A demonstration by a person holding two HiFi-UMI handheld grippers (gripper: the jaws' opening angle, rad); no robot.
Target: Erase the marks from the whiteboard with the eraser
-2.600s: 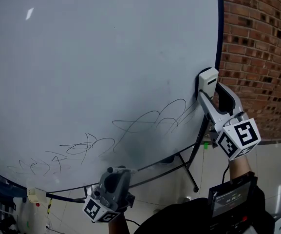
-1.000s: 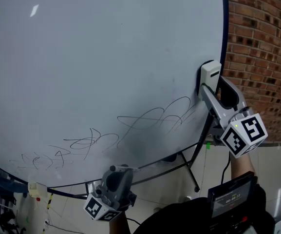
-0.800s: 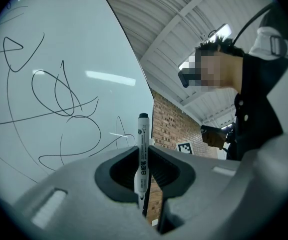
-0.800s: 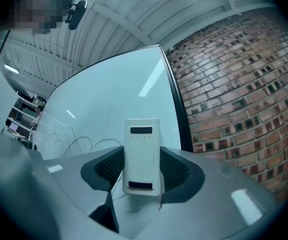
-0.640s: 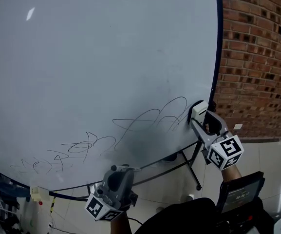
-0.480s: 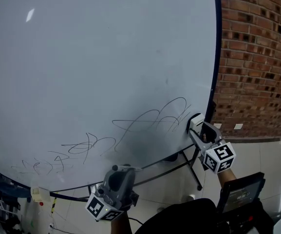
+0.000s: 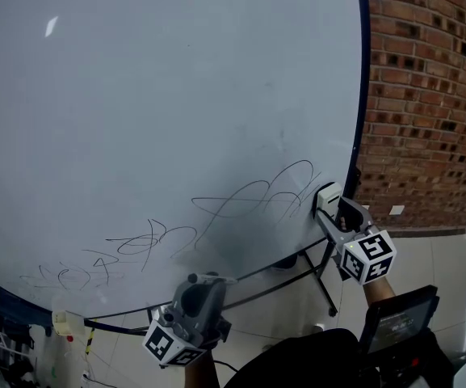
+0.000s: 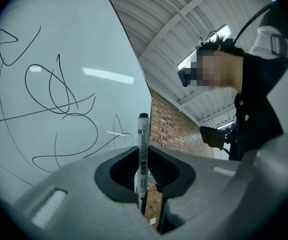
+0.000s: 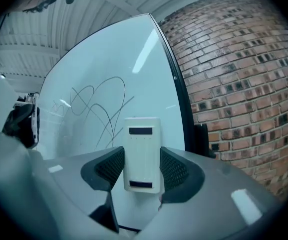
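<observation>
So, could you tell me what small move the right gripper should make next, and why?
Probably slide the eraser left across the nearest scribble. The right gripper is clamped on it at the whiteboard's right edge, just beside those lines, and the lines there are plainly unerased.

We saw a red brick wall (image 7: 426, 95) filling the right side of the head view, with pale floor tiles (image 7: 459, 257) below it. A small screen device (image 7: 394, 323) sat near the bottom right edge. In the left gripper view a white marker (image 8: 142, 154) with a black cap stood upright at lower centre. A corrugated ceiling (image 8: 183, 14) crossed the top, and a person in dark clothing (image 8: 256, 104) stood at the right.
</observation>
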